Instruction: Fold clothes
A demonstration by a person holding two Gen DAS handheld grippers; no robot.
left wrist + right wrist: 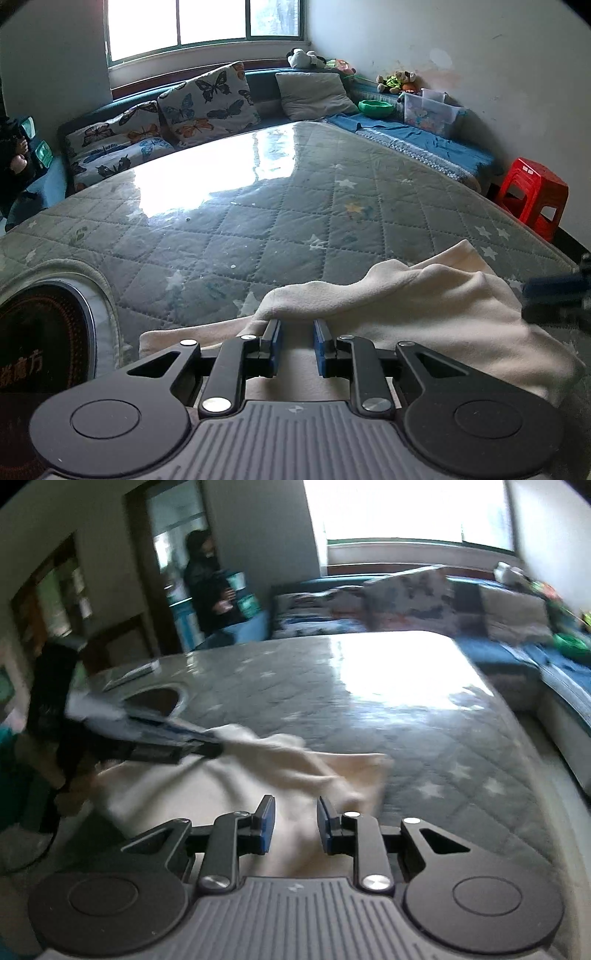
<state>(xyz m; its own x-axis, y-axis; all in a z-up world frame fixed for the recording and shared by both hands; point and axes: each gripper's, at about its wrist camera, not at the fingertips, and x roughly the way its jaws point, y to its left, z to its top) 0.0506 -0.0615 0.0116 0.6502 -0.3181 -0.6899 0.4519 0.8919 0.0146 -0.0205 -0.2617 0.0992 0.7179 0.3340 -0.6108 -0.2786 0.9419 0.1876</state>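
A cream cloth is seen bunched on the near edge of the quilted table, which serves as the landmark here. The left gripper is held low over that near edge, its blue pads set a little apart with a fold of the cloth gathered between them; the cloth appears to be gripped. In the right wrist view the right gripper is likewise placed at the near edge, its jaws narrowly parted with cloth lying between them, though blur leaves it unclear whether the cloth is pinched. The left gripper is seen there from the side at the cloth's raised fold. Butterfly cushions are ranged behind the table's far edge, and a red stool is placed off its right side.
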